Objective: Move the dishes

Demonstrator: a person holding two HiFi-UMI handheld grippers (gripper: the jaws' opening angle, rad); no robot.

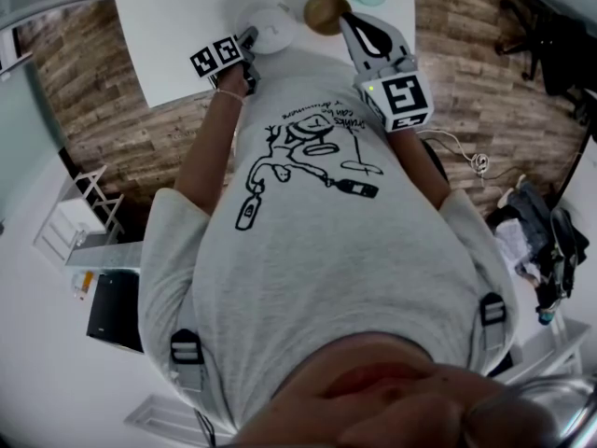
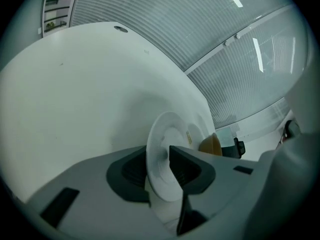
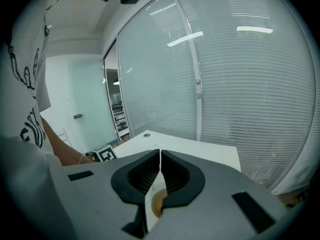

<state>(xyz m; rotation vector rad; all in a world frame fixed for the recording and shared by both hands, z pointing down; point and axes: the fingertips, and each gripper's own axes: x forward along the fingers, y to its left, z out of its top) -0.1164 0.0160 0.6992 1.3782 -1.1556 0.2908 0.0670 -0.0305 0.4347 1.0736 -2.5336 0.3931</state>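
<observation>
On the white table (image 1: 187,35) the white plate (image 1: 270,28) sits with its rim between the parted, slack jaws of the left gripper (image 2: 157,154), and just right of it the smaller brown bowl (image 1: 326,12) has its rim pinched tight in the right gripper (image 3: 160,156).

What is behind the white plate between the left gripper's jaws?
In the left gripper view, a second white dish and a brown bowl peek out behind the white plate. The plate and a jaw cover most of both.
</observation>
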